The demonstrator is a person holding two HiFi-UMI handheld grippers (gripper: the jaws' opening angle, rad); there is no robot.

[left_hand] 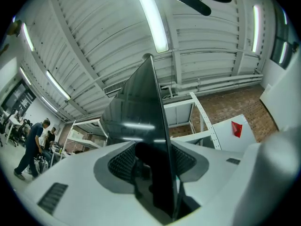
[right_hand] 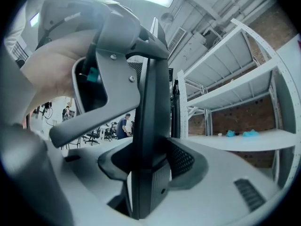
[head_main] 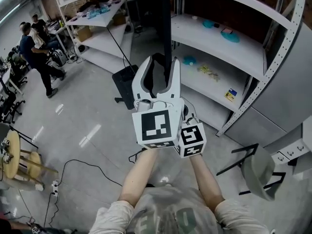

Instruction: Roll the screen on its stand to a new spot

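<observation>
The black screen [head_main: 165, 28] stands edge-on in front of me in the head view, running up out of the top of the picture. My left gripper [head_main: 161, 68] is shut on its lower edge, one white finger on each side. Only the marker cube [head_main: 192, 139] of my right gripper shows, tucked behind the left one. In the left gripper view the dark panel [left_hand: 146, 112] sits between the ribbed pads [left_hand: 123, 163] of the left gripper [left_hand: 153, 164]. The right gripper [right_hand: 151, 161] clamps the screen's thick edge [right_hand: 153, 102] just below the left gripper's grey body [right_hand: 113, 55].
White metal shelving [head_main: 273, 67] with small turquoise items stands close on the right. A black footed base [head_main: 124, 84] rests on the floor below the screen. People [head_main: 34, 48] work at the far left. A wooden stool [head_main: 19, 160], floor cables [head_main: 83, 167] and a grey chair [head_main: 258, 172] lie near me.
</observation>
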